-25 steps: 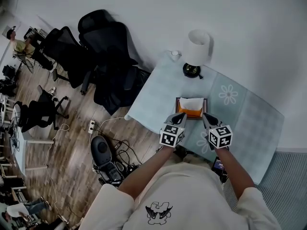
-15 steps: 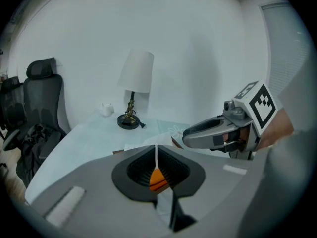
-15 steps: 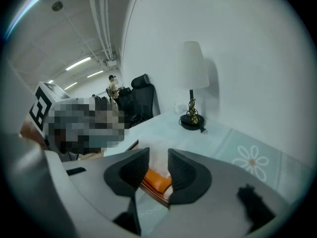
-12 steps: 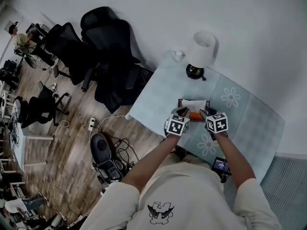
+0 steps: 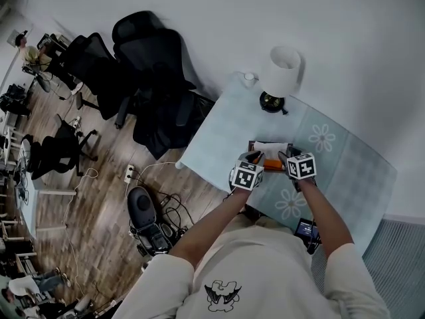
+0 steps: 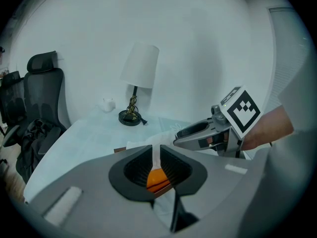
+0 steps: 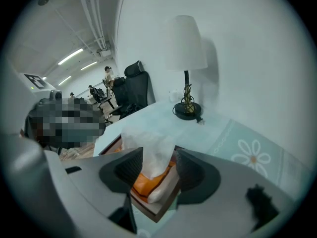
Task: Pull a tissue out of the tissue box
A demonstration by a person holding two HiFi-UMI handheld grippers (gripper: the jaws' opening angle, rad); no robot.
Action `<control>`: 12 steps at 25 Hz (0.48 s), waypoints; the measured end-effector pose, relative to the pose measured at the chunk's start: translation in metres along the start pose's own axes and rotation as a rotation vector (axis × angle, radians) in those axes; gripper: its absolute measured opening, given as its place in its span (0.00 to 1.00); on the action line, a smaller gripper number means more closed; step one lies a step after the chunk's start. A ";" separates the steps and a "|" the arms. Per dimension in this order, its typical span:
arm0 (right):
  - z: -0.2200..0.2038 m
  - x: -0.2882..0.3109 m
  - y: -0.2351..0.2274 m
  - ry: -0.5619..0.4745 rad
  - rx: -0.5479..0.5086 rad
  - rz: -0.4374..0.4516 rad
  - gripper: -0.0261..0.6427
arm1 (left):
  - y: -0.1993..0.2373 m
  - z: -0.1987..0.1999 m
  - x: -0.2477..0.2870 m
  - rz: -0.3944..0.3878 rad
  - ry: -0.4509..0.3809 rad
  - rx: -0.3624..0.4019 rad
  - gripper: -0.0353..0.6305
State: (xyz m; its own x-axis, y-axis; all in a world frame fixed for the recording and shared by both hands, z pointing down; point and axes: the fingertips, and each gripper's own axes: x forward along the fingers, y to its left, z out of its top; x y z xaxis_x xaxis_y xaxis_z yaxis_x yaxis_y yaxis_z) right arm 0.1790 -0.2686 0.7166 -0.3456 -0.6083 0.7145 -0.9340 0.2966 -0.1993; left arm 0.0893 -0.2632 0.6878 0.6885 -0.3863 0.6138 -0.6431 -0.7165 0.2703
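A brown-rimmed tissue box (image 5: pixel 256 145) with an orange top stands on the pale blue tablecloth, and a white tissue (image 5: pixel 271 148) sticks up out of it. My right gripper (image 5: pixel 285 157) is at the box's right side. Its jaws are opening, and the upright tissue (image 7: pixel 147 143) stands between them without the pads pressing on it. Below them is the box (image 7: pixel 148 182). My left gripper (image 5: pixel 254 157) is at the box's left side. In the left gripper view its jaws (image 6: pixel 156 150) are almost together over the orange top (image 6: pixel 157 177), gripping nothing I can see.
A white-shaded lamp (image 5: pixel 282 68) and a small white cup (image 5: pixel 248 78) stand at the table's far end. A dark phone-like device (image 5: pixel 304 230) lies near the front edge. Black office chairs (image 5: pixel 153 65) and cables on the floor are off to the left.
Both grippers have come down and forward to the tissue box. The right gripper's jaws have gone from shut to open around the tissue.
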 end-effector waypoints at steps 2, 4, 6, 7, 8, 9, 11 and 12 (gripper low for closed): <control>0.001 0.002 -0.003 0.004 0.001 -0.001 0.34 | 0.001 0.001 0.001 -0.001 0.003 0.001 0.13; 0.001 0.004 -0.005 0.008 0.004 -0.002 0.34 | 0.001 0.001 0.002 -0.002 0.005 0.003 0.13; 0.001 0.005 -0.006 0.012 0.006 0.000 0.34 | 0.001 0.001 0.003 -0.005 0.008 0.001 0.13; 0.001 0.007 -0.005 0.014 0.006 0.003 0.34 | 0.001 0.001 0.003 -0.007 0.010 0.000 0.13; 0.001 0.009 -0.005 0.016 0.006 0.006 0.34 | 0.001 0.000 0.004 -0.007 0.012 -0.002 0.13; 0.000 0.011 -0.005 0.018 0.005 0.009 0.34 | 0.002 0.000 0.004 -0.007 0.013 -0.003 0.13; 0.000 0.016 -0.005 0.020 -0.001 0.016 0.33 | 0.003 0.000 0.007 -0.008 0.015 -0.005 0.13; 0.000 0.017 -0.004 0.021 -0.006 0.019 0.33 | 0.004 0.000 0.008 -0.008 0.015 -0.006 0.13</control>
State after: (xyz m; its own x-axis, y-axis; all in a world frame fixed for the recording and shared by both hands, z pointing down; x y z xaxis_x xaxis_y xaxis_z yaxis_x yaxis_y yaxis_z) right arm 0.1770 -0.2804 0.7300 -0.3611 -0.5874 0.7243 -0.9268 0.3119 -0.2091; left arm 0.0920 -0.2689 0.6938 0.6887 -0.3713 0.6228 -0.6394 -0.7160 0.2802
